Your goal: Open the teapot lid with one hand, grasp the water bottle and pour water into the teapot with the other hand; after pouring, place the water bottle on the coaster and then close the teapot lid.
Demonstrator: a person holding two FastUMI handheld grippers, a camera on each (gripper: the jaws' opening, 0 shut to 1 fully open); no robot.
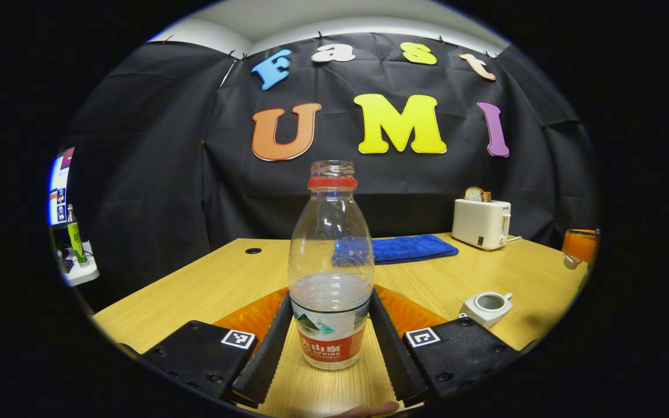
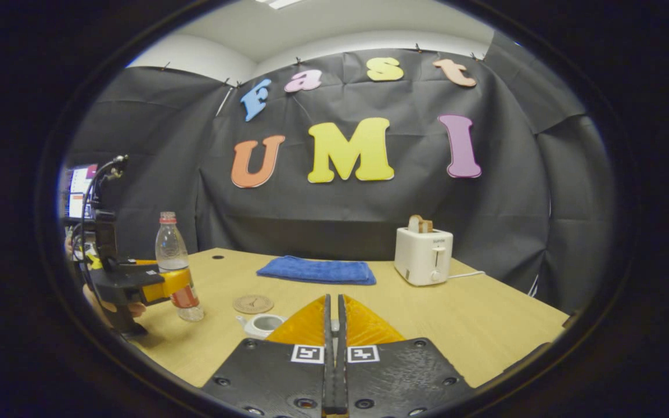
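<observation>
— What have your left fingers got?

— My left gripper (image 1: 330, 348) is set around the water bottle (image 1: 331, 273), one finger on each side of its labelled lower part, and both fingers press against it. The bottle stands upright on the table (image 1: 207, 284), uncapped, with water about halfway up. From the right gripper view I see the same bottle (image 2: 175, 267) clamped in that gripper (image 2: 175, 284), base down on the wood.

— And the right one?

— My right gripper (image 2: 333, 325) has its fingers closed flat against each other, with nothing between them.

— Where is the teapot?

— Just left of my right fingertips, partly hidden behind them: the teapot (image 2: 262, 324) sits with its mouth open. Beyond my left gripper's right finger it shows too (image 1: 486, 306). The lid I cannot tell. The coaster (image 2: 252, 303) lies just past the teapot, between it and the blue towel (image 2: 317, 270). A toaster (image 2: 423, 255) stands far ahead on the right.
</observation>
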